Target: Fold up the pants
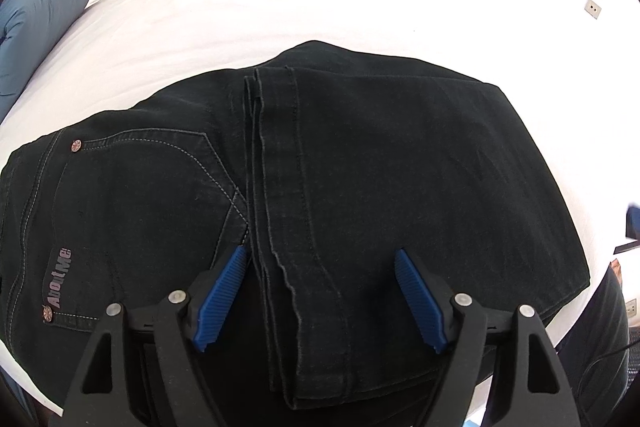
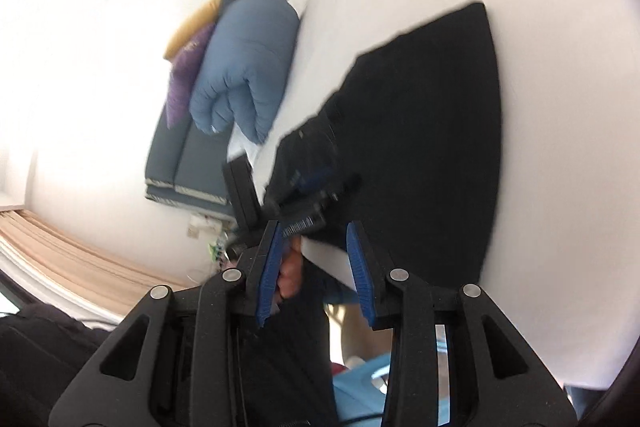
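Left wrist view shows the left gripper [image 1: 320, 291] spread wide and holding nothing, poised over the black pants [image 1: 360, 167], which lie folded on the white bed [image 1: 240, 7] just ahead of its fingers. Right wrist view, blurred, shows the right gripper [image 2: 316, 267] partly open and empty, pants [image 2: 420, 147] ahead.

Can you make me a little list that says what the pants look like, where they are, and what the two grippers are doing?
pants: black jeans, folded, hems over the back pocket
label: AboutMe tag by the pocket
place: white bed
left gripper: open, above the hems, holding nothing
right gripper: open, off the bed's edge, empty
nearby: blue duvet beside the bed
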Motion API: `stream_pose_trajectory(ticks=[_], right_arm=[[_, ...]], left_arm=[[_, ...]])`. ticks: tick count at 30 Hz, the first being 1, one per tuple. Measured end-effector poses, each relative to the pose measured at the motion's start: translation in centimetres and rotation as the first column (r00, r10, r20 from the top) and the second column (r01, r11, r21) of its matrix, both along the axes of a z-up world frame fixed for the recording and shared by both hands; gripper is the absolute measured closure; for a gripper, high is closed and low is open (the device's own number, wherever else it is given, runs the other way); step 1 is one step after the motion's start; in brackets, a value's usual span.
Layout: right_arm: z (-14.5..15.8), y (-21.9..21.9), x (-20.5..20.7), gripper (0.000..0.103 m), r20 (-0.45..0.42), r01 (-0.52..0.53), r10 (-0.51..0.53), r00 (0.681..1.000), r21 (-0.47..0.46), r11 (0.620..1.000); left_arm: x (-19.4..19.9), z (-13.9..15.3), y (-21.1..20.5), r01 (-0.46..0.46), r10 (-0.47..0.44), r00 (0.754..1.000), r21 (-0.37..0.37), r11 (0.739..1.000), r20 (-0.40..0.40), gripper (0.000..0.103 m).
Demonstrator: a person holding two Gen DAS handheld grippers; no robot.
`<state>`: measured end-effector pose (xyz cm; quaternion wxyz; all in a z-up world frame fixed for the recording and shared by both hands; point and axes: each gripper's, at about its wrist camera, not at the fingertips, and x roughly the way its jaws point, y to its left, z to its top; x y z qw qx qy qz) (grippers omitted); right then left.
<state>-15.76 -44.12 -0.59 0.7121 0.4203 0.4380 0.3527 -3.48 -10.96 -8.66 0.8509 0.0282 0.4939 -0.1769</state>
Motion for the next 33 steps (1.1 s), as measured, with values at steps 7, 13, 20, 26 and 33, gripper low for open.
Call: stream_pose_trajectory(ticks=[7, 13, 20, 26, 33], right_arm=[[-5.8, 0.5, 7.9, 0.033, -0.207, 0.043, -0.074, 0.975, -0.154, 0.987], [-5.0, 0.8, 7.3, 0.035, -0.128, 0.072, -0.105, 0.986, -0.240, 0.968], [-1.0, 3.3, 8.5, 0.033, -0.113, 0.047, -0.059, 0.992, -0.106, 0.993], [0.5, 10.1, 12.7, 0.033, -0.134, -0.016, 0.023, 0.991, 0.054, 0.998], [0.1, 16.1, 15.5, 0.033, -0.186, -0.033, 0.052, 0.981, 0.107, 0.994]], left_arm=[[-2.0, 3.7, 4.5, -0.144, 0.153, 0.988, -0.220, 0.965, 0.025, 0.024], [-5.7, 6.1, 15.7, -0.420, 0.463, 0.886, -0.388, 0.820, 0.019, 0.011], [-8.5, 3.2, 27.2, -0.682, 0.696, 0.694, -0.475, 0.555, -0.184, 0.007], [-8.9, 0.0, 29.4, -0.744, 0.694, 0.628, -0.532, 0.404, -0.351, 0.007], [-6.8, -2.8, 29.6, -0.748, 0.660, 0.615, -0.585, 0.315, -0.432, 0.007]])
